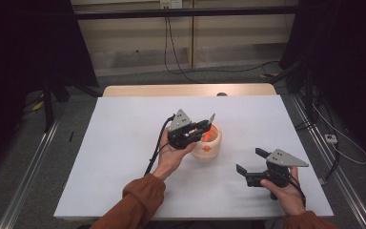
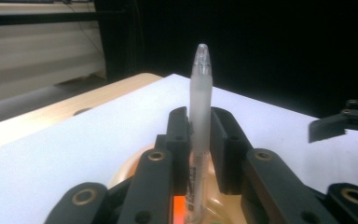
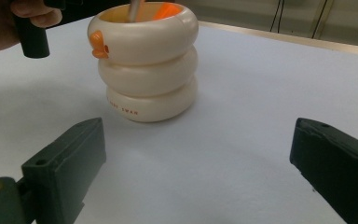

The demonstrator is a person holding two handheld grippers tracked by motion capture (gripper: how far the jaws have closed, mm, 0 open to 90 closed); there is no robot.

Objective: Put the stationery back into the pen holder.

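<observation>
**Pen standing in the cream holder**

A frosted, translucent pen (image 2: 200, 116) with a rounded clear cap stands almost upright, its lower end inside the cream holder (image 3: 147, 65). The holder is built like three stacked rings, with a small orange beak on its side and an orange interior, and sits near the middle of the white table (image 1: 124, 157).

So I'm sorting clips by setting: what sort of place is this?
Probably a lab recording booth: a white table ringed by black curtains, floor rails and loose cables.
</observation>
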